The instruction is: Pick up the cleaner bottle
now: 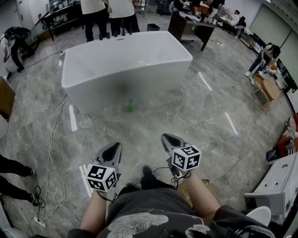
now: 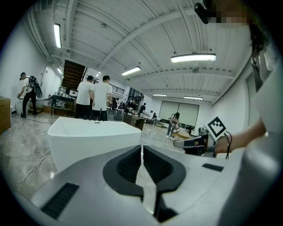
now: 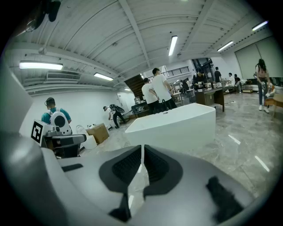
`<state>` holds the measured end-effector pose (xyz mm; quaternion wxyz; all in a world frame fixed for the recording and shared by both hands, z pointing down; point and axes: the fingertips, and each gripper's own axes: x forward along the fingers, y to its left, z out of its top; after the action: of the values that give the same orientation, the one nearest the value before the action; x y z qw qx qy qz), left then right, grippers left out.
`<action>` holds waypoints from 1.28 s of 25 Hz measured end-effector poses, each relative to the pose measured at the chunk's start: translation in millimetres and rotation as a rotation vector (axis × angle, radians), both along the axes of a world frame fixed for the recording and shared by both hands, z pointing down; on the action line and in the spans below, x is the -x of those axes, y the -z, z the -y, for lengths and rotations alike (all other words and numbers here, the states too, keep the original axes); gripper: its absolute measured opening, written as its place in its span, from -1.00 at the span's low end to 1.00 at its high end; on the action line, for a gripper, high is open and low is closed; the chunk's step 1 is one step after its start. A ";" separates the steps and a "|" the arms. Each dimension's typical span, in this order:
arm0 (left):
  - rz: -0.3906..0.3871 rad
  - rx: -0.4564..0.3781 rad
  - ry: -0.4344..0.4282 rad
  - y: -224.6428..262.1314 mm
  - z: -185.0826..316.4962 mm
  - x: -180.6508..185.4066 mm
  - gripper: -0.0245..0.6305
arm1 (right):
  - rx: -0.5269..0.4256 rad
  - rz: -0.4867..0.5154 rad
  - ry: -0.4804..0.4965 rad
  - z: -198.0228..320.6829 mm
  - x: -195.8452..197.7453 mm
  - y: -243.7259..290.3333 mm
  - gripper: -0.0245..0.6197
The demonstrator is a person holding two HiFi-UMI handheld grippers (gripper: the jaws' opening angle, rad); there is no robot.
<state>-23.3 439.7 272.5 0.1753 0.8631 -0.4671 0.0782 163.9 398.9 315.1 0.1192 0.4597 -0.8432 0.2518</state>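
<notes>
A small green cleaner bottle stands upright on the marble floor against the front wall of the white bathtub. My left gripper and right gripper hang side by side well short of it, near the person's legs, both pointing toward the tub. Each is shut with its dark pads meeting and nothing between them. The bottle is hidden behind the jaws in both gripper views; only the tub shows there.
Cables trail over the floor at left. Two people stand behind the tub beside a table. A white cabinet stands at the right edge and a cardboard box at the left. More people work at the back right.
</notes>
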 end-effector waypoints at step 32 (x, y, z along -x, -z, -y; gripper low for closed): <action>-0.029 0.053 0.137 -32.3 26.1 81.4 -0.85 | 0.016 0.028 -0.022 50.7 56.0 -29.5 -0.80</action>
<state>-104.6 413.7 304.7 0.2100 0.8252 -0.5202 0.0657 107.9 348.2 344.6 0.1082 0.4646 -0.8375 0.2664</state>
